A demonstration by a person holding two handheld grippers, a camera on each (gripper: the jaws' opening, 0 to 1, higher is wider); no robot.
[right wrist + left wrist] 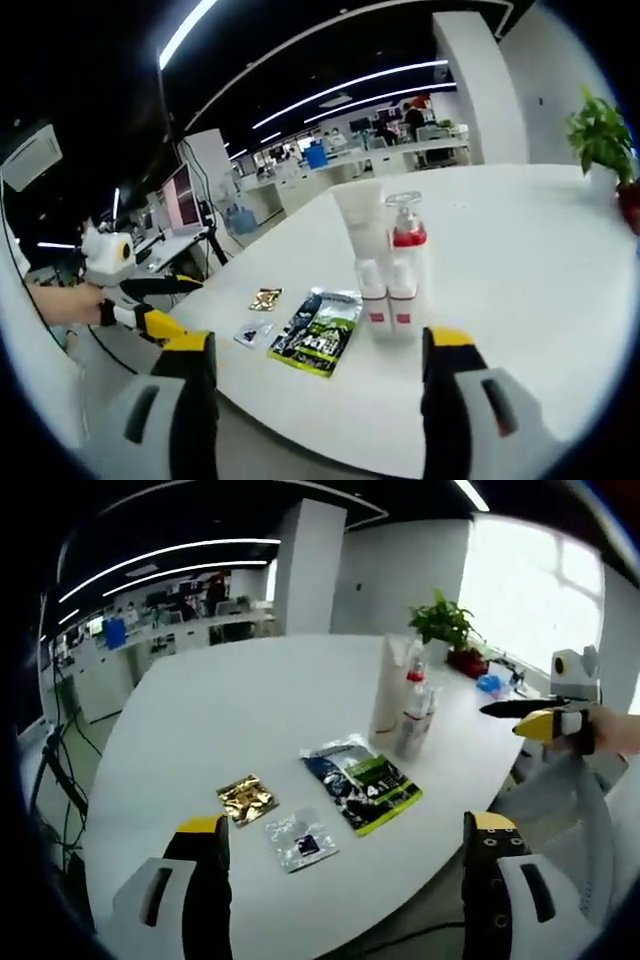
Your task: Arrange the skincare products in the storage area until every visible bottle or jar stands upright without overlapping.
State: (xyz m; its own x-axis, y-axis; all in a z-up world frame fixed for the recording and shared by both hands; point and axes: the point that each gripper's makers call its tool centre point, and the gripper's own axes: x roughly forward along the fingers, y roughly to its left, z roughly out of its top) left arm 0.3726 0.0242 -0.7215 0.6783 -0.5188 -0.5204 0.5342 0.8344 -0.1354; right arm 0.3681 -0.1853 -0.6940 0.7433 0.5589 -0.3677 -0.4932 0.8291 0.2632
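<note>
Left gripper view: the left tongs [350,880] rise from the 6 o'clock edge, jaws wide apart, black with yellow tips, holding nothing, above the near edge of a white rounded tabletop [230,710]. Between the jaw tips lie three flat packets: a small gold sachet [246,800] at about 8 o'clock of centre, a silver sachet [300,840] just beside it toward 6 o'clock, and a larger dark-and-green pouch [362,783] near centre, its corner close to the silver one. Up toward 1 o'clock from the pouch stands the skincare cluster, all upright: a tall white tube [390,690], a pump bottle with a red collar [414,705] just beside it, and small bottles in front that cannot be told apart here. A potted plant [445,625] sits farther back at 1 o'clock. At 3 o'clock the right tongs [535,716] come in, held by a hand; their jaws are close together, but the gap is unclear.

Right gripper view: the right tongs [315,385] rise from 6 o'clock, jaws wide, nothing between them. Just beyond them at centre stand the white tube [358,220] and the pump bottle [405,235], upright, with two small white bottles with red labels [387,298] side by side, touching, in front. The green pouch [318,335] lies flat at 7 o'clock of them, the silver sachet [252,333] and gold sachet [266,298] beyond it toward 9 o'clock. The left tongs [160,305] show at 9 o'clock in a hand, jaws apart. The plant [600,130] is at 2 o'clock.
</note>
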